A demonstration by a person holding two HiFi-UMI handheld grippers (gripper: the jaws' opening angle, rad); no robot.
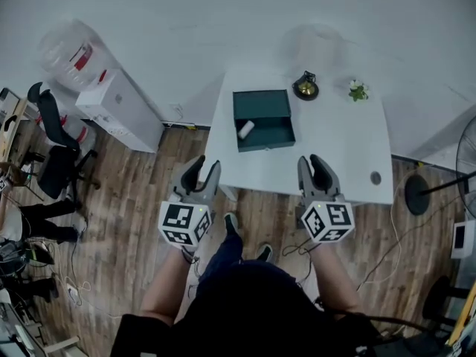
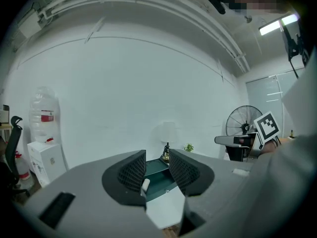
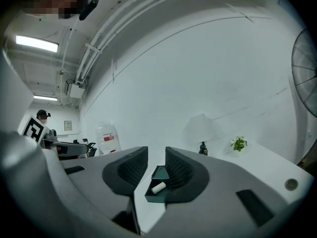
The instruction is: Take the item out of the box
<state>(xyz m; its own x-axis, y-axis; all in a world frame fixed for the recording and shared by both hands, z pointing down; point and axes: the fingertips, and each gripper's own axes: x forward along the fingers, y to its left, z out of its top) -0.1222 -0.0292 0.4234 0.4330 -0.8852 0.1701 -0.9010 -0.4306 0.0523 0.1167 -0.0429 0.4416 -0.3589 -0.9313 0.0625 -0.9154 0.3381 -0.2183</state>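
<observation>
An open teal box [image 1: 264,120] sits on the white table [image 1: 335,147], left of its middle. Inside it, by the left wall, lies a white cylinder-shaped item [image 1: 245,129]. My left gripper [image 1: 202,172] and right gripper [image 1: 315,169] hover side by side at the table's near edge, short of the box, both open and holding nothing. The left gripper view frames the box [image 2: 159,170] and the item [image 2: 145,185] between its fingers. In the right gripper view the box [image 3: 159,172] and the item [image 3: 158,187] lie just beyond the gap.
A small table lamp [image 1: 306,86] and a little potted plant [image 1: 358,90] stand at the table's back right. A round grey cap [image 1: 375,178] is set near its right front. A water dispenser [image 1: 119,110], an office chair [image 1: 52,147] and a fan [image 1: 468,147] flank the table.
</observation>
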